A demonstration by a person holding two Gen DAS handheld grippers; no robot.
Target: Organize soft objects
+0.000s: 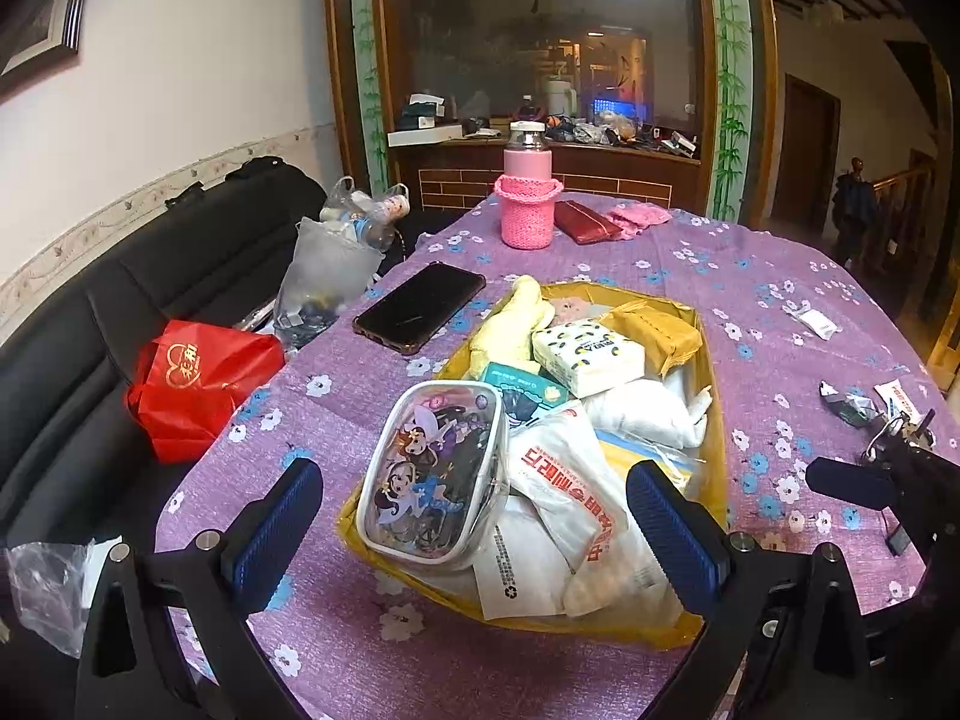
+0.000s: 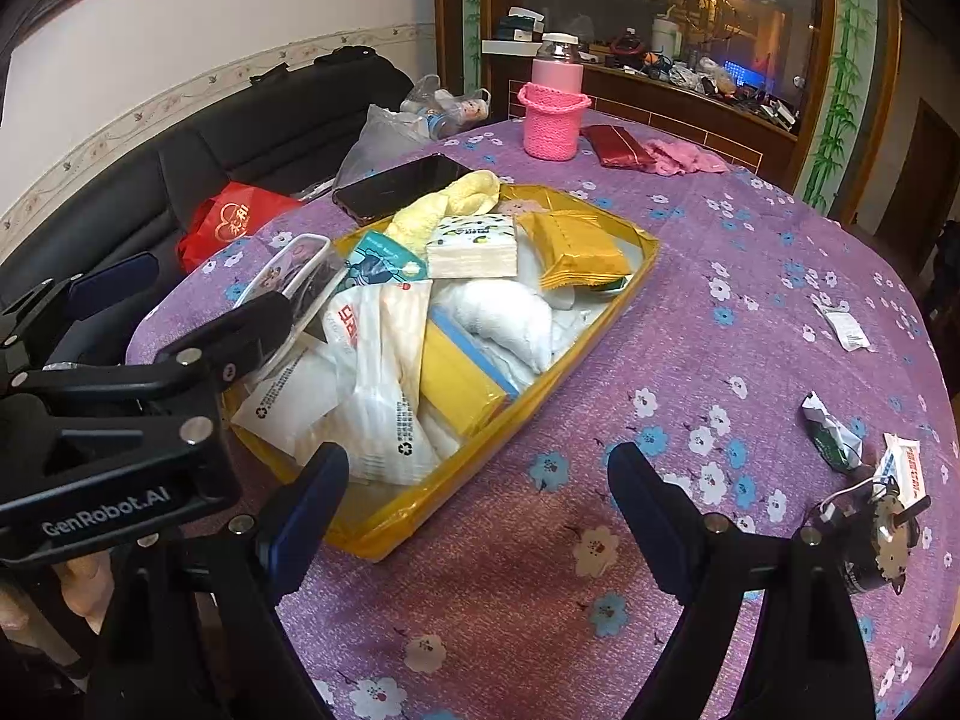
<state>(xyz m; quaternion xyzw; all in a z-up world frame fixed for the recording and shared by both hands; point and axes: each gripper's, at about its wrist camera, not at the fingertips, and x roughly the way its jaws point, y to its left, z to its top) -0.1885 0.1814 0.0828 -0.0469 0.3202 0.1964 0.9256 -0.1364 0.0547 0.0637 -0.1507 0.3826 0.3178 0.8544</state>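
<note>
Lying in the yellow tray [image 1: 714, 396], the cartoon pouch [image 1: 435, 474] sits between the left gripper's [image 1: 474, 531] spread, empty jaws; the right gripper [image 2: 480, 498], jaws apart, hovers beside the tray.

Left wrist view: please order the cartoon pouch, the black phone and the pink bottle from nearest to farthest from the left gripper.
1. Cartoon pouch: between the fingers of the left gripper, at the tray's near end.
2. Black phone: farther back, left of the tray, flat on the cloth.
3. Pink bottle: farthest, upright at the table's far edge.
</note>
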